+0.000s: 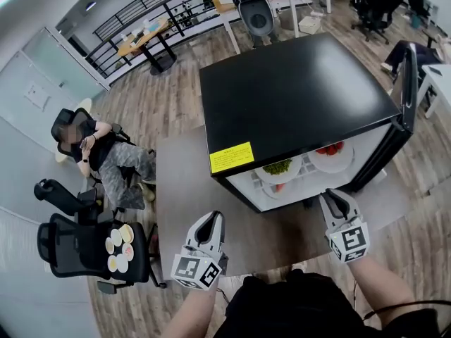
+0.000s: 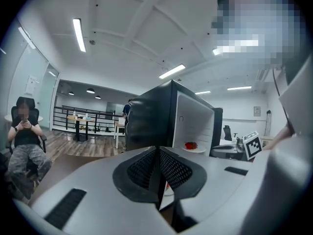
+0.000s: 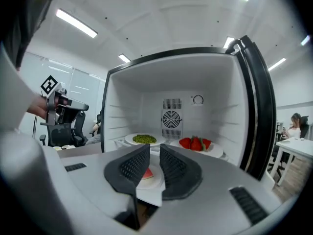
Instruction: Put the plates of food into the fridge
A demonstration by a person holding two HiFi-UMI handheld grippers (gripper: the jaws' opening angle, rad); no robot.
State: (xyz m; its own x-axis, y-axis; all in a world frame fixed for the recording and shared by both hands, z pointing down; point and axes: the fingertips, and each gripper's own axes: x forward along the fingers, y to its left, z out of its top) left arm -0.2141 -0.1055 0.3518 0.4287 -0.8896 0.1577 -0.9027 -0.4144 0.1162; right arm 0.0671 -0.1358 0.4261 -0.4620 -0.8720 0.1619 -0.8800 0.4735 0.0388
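Lower centre of the head view: the left gripper [image 1: 211, 221] points up-frame over the grey-brown table [image 1: 184, 189]. In the left gripper view its jaws [image 2: 159, 152] meet along their length with nothing between them. Lower right: the right gripper [image 1: 337, 196] faces the fridge opening. In the right gripper view its jaws [image 3: 155, 149] stand a narrow gap apart, gripping nothing; a plate shows beyond the gap.

Centre: a black mini fridge [image 1: 296, 97] stands on the table, with a yellow label [image 1: 232, 157] on its front edge and its door [image 1: 407, 108] swung open at the right. All three plates sit inside. On the upper shelf the plate of green food [image 3: 144, 139] is on the left and the plate of strawberries [image 3: 195, 144] on the right. The plate with a red wedge [image 3: 148, 175] lies on the level below.

Left edge, farther off: an office chair [image 1: 84, 248] carrying small dishes, and a seated person [image 1: 99, 150].
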